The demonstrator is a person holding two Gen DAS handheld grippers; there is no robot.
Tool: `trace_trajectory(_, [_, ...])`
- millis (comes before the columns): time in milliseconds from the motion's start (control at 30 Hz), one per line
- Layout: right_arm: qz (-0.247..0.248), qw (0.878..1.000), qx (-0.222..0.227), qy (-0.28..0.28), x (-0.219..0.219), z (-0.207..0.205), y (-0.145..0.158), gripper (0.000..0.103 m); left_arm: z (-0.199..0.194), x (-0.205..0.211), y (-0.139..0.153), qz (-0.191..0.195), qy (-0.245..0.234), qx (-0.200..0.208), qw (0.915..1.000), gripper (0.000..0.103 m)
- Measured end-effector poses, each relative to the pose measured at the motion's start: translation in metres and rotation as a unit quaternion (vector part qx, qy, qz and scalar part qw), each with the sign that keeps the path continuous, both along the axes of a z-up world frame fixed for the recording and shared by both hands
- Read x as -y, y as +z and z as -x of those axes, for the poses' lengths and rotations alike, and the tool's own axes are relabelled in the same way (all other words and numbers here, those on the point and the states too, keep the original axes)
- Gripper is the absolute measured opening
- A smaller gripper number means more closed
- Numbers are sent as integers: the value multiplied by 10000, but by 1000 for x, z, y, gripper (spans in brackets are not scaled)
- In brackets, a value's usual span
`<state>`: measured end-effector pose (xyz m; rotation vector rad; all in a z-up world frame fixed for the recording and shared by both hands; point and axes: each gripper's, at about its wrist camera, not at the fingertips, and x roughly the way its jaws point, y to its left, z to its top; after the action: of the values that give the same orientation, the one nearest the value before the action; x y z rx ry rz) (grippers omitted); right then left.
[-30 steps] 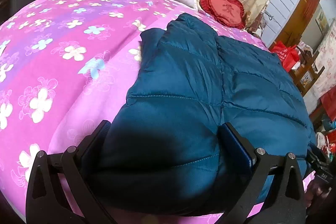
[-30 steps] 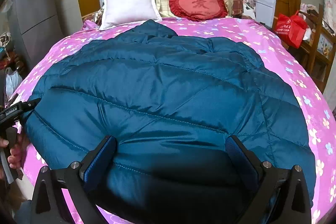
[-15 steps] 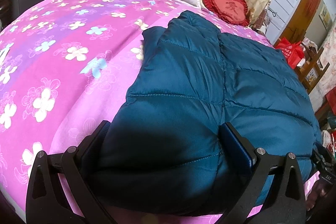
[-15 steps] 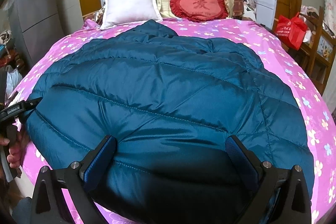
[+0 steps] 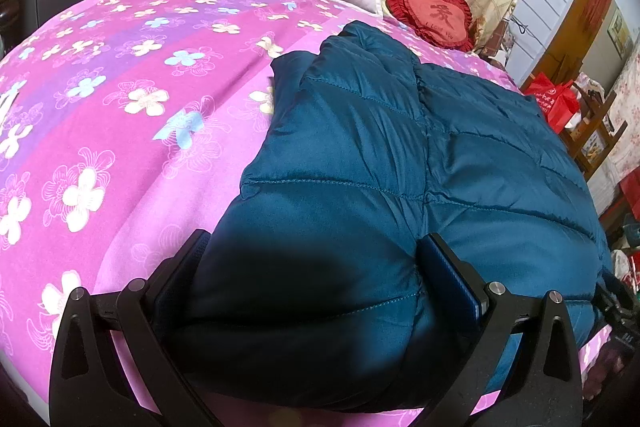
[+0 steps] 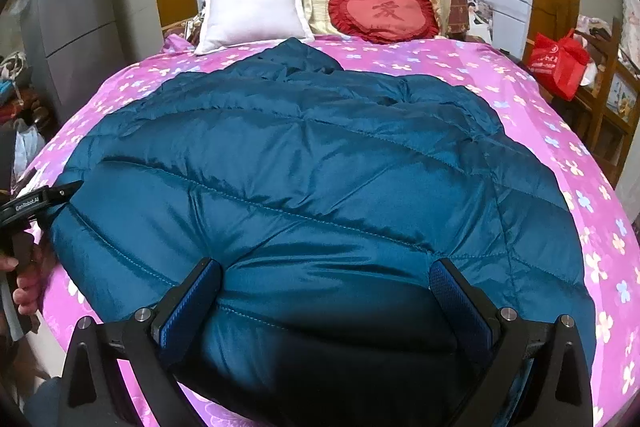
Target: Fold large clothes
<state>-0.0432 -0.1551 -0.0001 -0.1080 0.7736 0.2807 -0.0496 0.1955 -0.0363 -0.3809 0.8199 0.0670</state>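
Note:
A large teal quilted puffer coat [image 6: 312, 163] lies spread on a pink flowered bed [image 6: 560, 131]. It also shows in the left wrist view [image 5: 392, 155]. My left gripper [image 5: 316, 259] is open, its jaws wide apart around the coat's near left hem. My right gripper [image 6: 326, 277] is open, its jaws wide apart around the coat's near hem further right. The left gripper's tip [image 6: 44, 197] shows at the coat's left edge in the right wrist view.
A white pillow [image 6: 256, 11] and a red heart cushion [image 6: 384, 11] rest at the head of the bed. A grey fridge [image 6: 76, 27] stands to the left. A red bag [image 6: 560, 63] and wooden shelves [image 6: 608, 99] stand to the right.
Both grippers have stayed open around the hem. The left view has shifted slightly; the coat has barely moved.

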Motion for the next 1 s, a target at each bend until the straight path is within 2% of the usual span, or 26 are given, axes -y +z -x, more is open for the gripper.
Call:
trace_trajectory(67, [37,9997,167,-150,6,3,7,103,0,0,0,4,-2,1,10000,103])
trace_trajectory(167, [-18,9959,669,-614,27,12,25,103,0,0,0,-1,-9,0,10000,103])
trace_trajectory(267, [-352,9839,1187,-1291,66,13,48,103,0,0,0,-6,0,-3,10000,103])
trace_trajectory(400, [-791,9675,1116,-2126,109,-12,71,103,0,0,0,25,-4,17,10000,103])
trace_trajectory(467, [-908,9575,1121,-2499,125,-26,80,103,5,-5,1,182,39,119,9998,102])
trace_trajectory(533, [-1146,9511,1190,-2610,135,-36,82,103,12,-15,9,337,273,96,9990,102])
trace_trajectory(567, [-1261,9503,1194,-2584,139,-39,78,103,15,-21,18,531,320,166,9979,102])
trace_trajectory(600, [-1351,9504,1177,-2540,143,-39,71,103,14,-28,31,755,311,304,9962,102])
trace_trajectory(633, [-1402,9509,1084,-2537,148,-41,65,103,9,-32,40,784,288,377,9958,102])
trace_trajectory(667, [-1454,9515,861,-2572,151,-46,56,103,1,-35,50,684,271,419,9964,102])
trace_trajectory(700, [-1619,9516,486,-2565,156,-54,48,103,-11,-37,59,467,296,425,9976,102])
trace_trajectory(733, [-1756,9513,313,-2514,159,-60,43,103,-28,-38,65,169,345,368,9986,102])
trace_trajectory(800, [-1908,9493,111,-2497,161,-64,36,103,-64,-41,59,-99,261,5,9996,102])
trace_trajectory(900, [-1670,9564,-114,-2393,155,-65,29,103,-118,-43,28,268,-234,-788,9963,102])
trace_trajectory(1000, [-1439,9641,-196,-2221,146,-61,25,103,-146,-44,3,814,-531,-1079,9894,103])
